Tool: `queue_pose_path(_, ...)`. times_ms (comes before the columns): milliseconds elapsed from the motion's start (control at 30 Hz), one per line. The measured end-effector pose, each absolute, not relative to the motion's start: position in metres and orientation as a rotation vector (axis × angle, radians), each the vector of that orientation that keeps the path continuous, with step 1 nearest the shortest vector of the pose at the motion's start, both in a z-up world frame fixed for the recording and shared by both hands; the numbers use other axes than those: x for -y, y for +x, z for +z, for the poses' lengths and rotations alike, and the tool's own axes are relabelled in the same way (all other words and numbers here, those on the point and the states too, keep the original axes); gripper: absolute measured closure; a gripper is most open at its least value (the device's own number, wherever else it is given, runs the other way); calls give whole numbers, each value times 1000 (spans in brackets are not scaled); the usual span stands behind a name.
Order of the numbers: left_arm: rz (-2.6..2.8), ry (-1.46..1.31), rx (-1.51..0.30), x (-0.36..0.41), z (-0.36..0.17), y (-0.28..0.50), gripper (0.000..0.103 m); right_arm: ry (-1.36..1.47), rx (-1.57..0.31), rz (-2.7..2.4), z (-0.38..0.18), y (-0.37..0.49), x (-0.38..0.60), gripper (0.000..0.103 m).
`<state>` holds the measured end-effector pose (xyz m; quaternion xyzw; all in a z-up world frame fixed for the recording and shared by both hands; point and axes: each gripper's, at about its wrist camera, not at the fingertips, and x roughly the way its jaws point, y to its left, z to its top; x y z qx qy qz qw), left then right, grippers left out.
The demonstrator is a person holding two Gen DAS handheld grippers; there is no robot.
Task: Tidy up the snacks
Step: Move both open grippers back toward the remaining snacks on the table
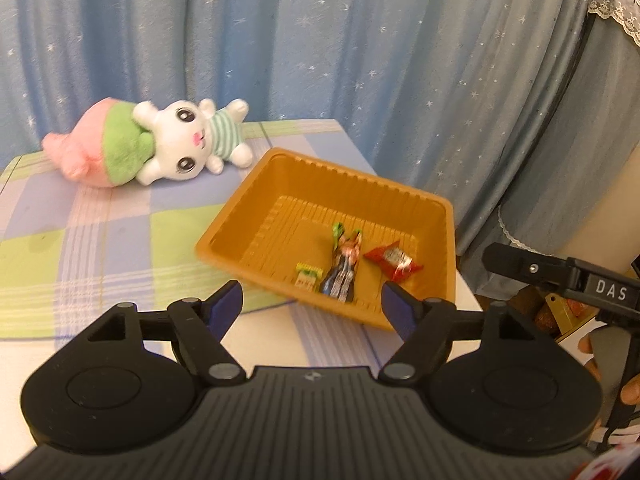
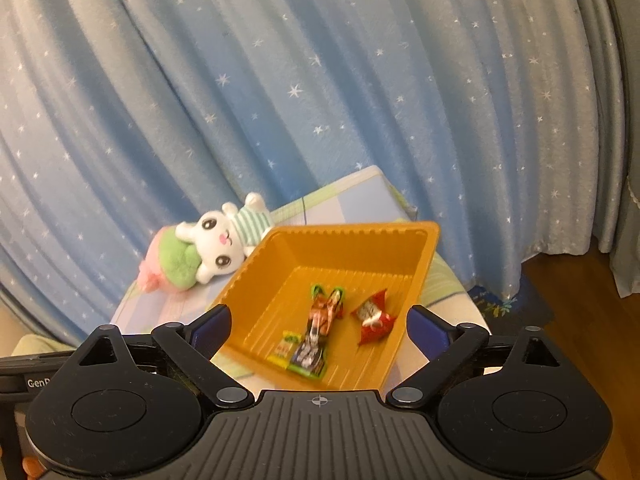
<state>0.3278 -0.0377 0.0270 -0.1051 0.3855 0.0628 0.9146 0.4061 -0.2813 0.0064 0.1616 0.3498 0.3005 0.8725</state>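
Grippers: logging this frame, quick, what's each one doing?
Left gripper: open, holding nothing.
Right gripper: open, holding nothing.
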Motion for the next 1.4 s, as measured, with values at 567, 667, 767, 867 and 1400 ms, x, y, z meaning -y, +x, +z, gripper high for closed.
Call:
queue_pose_path(567,208,-277,-833,7,9,224,29,183,-805,736,-9,323,252,9)
queue_pose_path(667,219,-277,-833,2,8,209,29,164,-824,756,-15,311,244,9)
queue_pose_path(767,230,-278,-837,-2,6,195,29,141,-836,766,-19,300,235,9)
queue_pose_path(867,236,-279,-843,-4,3,183,29,122,-850,782,-22,290,229,9)
queue_pose_path(1400,255,-256,-915,-6,-29,137,29,-24,-915,850,-49,241,192,9)
